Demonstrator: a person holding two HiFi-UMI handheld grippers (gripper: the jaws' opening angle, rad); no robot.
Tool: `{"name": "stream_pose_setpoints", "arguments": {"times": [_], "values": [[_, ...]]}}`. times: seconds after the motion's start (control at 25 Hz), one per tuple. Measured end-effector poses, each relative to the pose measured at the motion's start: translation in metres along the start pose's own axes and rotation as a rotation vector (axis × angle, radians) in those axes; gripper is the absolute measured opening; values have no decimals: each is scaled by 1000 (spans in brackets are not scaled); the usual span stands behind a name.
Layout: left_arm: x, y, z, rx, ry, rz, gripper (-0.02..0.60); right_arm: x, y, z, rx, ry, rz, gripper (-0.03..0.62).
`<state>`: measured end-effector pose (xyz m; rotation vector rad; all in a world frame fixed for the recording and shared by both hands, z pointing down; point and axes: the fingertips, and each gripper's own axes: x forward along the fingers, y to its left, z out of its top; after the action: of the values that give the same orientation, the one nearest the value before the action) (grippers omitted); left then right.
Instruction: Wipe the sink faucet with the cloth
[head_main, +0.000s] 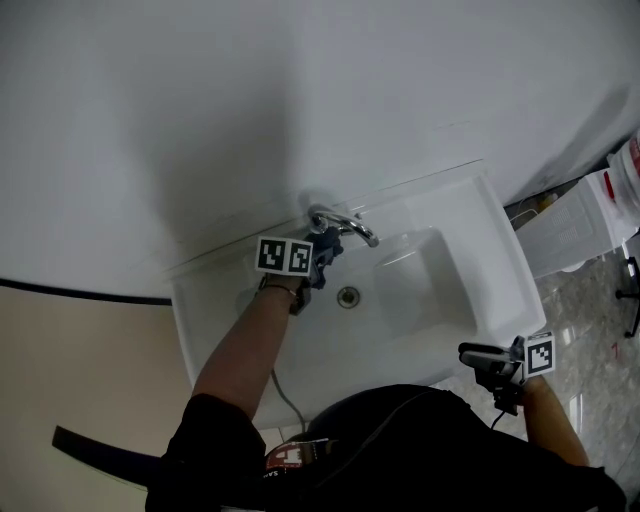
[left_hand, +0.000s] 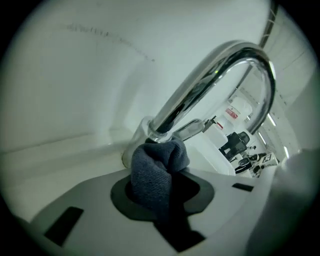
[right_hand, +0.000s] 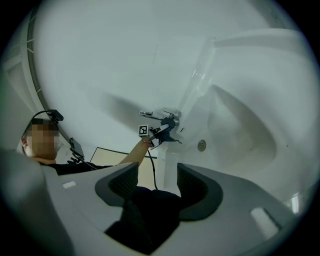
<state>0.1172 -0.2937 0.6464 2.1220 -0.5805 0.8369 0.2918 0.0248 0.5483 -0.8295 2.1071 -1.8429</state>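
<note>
A chrome faucet with a high curved spout stands at the back rim of the white sink. My left gripper is shut on a bunched blue-grey cloth. In the left gripper view the cloth presses against the faucet's base, below the arched spout. My right gripper hangs off the sink's front right corner, away from the faucet. Its jaws stand open with nothing between them, and its view shows the left gripper at the faucet.
The drain lies in the basin just in front of the faucet. A plain white wall rises right behind the sink. White containers stand on the floor to the right. A cable trails from the left arm.
</note>
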Motion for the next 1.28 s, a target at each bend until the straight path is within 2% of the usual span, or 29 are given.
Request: {"name": "stream_pose_setpoints", "arguments": {"times": [0.08, 0.16, 0.24, 0.36, 0.44, 0.6, 0.76, 0.84, 1.0, 1.28], "values": [[-18, -4, 8, 83, -28, 11, 84, 0, 0, 6, -6, -10, 6, 230], [-35, -1, 13, 207, -38, 76, 84, 4, 3, 12, -16, -18, 17, 232], [-50, 16, 15, 372, -18, 226, 84, 9, 6, 16, -40, -17, 18, 232], [-52, 42, 23, 711, 60, 500, 84, 17, 9, 16, -48, -4, 8, 232], [-41, 48, 31, 878, 112, 604, 84, 20, 13, 13, -47, 9, 4, 230], [-27, 51, 45, 992, 142, 660, 84, 17, 16, 2, -50, 17, -5, 232], [-59, 23, 72, 1139, 80, 707, 84, 1, 12, 6, -39, -20, -14, 232], [-72, 1, 90, 1247, 86, 724, 83, -2, 11, 10, -38, -34, -8, 230], [-89, -25, 101, 1459, 164, 752, 83, 5, 15, 13, -50, -42, 29, 232], [-121, -91, 123, 1814, 146, 867, 83, 1, 13, 15, -62, -65, 66, 230]]}}
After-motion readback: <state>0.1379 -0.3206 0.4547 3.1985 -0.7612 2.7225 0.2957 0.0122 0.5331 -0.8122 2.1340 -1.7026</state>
